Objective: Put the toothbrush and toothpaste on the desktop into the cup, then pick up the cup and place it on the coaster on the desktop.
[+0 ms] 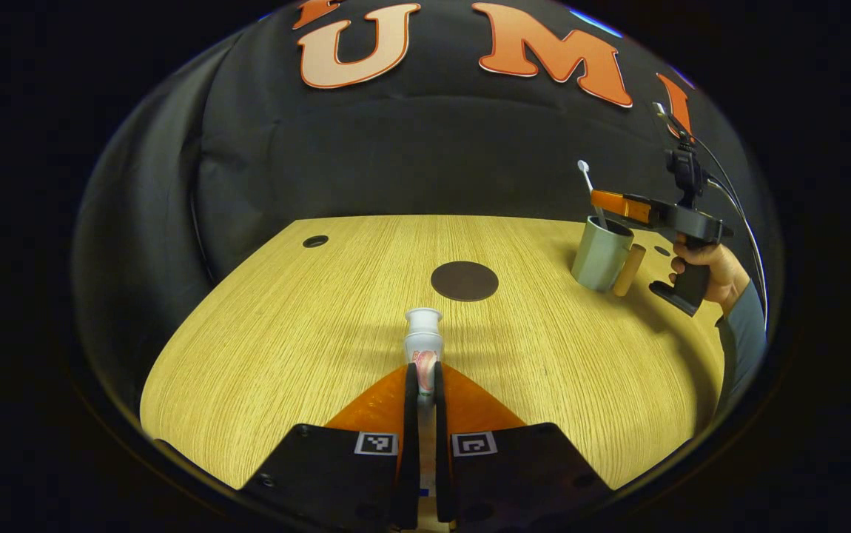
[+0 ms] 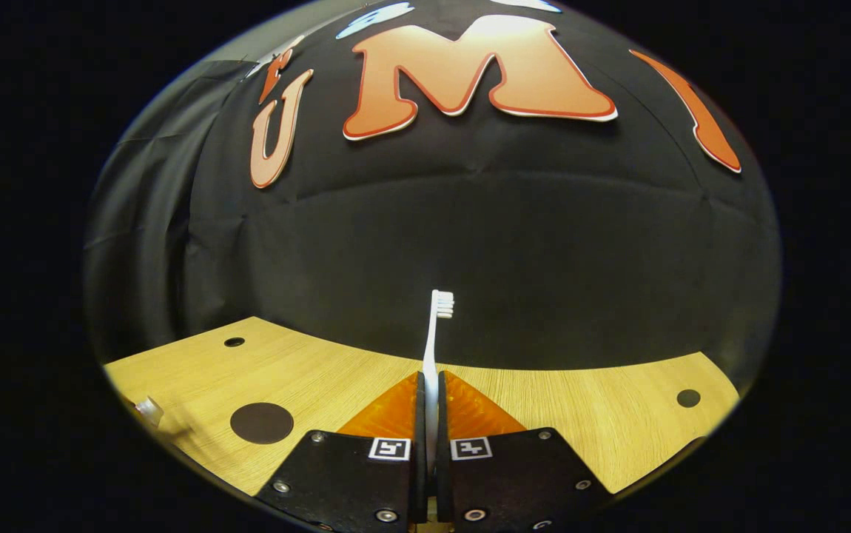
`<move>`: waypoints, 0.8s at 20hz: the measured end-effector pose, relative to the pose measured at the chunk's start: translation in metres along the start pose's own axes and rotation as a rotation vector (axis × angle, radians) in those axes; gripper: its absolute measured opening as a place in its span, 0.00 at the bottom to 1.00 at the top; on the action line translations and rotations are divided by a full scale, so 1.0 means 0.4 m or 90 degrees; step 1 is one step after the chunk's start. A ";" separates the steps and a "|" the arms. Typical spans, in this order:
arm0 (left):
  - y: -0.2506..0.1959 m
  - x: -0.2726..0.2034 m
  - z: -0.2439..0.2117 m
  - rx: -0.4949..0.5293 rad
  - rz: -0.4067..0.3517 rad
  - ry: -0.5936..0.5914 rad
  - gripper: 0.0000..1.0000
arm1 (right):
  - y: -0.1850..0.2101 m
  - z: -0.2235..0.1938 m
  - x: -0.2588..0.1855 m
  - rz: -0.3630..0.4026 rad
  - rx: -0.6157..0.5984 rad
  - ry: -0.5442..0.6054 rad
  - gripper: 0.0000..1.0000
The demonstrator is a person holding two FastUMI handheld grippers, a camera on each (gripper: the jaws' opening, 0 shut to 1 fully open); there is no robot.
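My left gripper [image 1: 423, 389] is shut on a white toothpaste tube [image 1: 423, 354], held low over the wooden desktop [image 1: 285, 355] with its cap pointing away from me. A dark round coaster [image 1: 464, 281] lies just beyond it. At the far right stands a grey-green cup [image 1: 601, 257] with a wooden handle. Above the cup a hand holds my right gripper [image 1: 607, 201], shut on a white toothbrush [image 1: 586, 178] whose lower end dips into the cup's mouth. In the right gripper view the toothbrush [image 2: 436, 333] stands upright, bristles on top, between the fingers of the right gripper [image 2: 431, 392].
The desktop has small round holes near its back corners [image 1: 315, 240] [image 2: 688, 398]. The coaster [image 2: 262, 423] and the tip of the toothpaste tube [image 2: 147, 409] lie at the lower left of the right gripper view. Black cloth walls close the booth behind the table.
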State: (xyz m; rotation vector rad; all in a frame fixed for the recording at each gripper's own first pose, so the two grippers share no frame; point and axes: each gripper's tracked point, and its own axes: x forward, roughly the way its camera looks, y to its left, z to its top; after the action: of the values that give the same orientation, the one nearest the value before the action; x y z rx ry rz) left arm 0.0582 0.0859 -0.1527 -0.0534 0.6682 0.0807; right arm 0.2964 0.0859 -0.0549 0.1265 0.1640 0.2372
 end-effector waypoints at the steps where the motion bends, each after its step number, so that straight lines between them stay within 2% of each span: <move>1: -0.001 0.000 -0.002 -0.001 0.001 0.000 0.13 | -0.001 -0.002 -0.002 -0.002 0.002 0.002 0.05; 16: -0.004 -0.009 0.025 -0.020 -0.004 -0.011 0.13 | -0.011 -0.047 -0.032 -0.012 0.001 0.049 0.08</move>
State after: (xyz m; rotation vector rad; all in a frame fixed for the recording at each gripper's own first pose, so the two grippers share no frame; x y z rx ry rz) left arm 0.0615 0.0850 -0.1426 -0.0853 0.6491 0.0855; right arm 0.2816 0.0806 -0.0722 0.1172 0.2411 0.2239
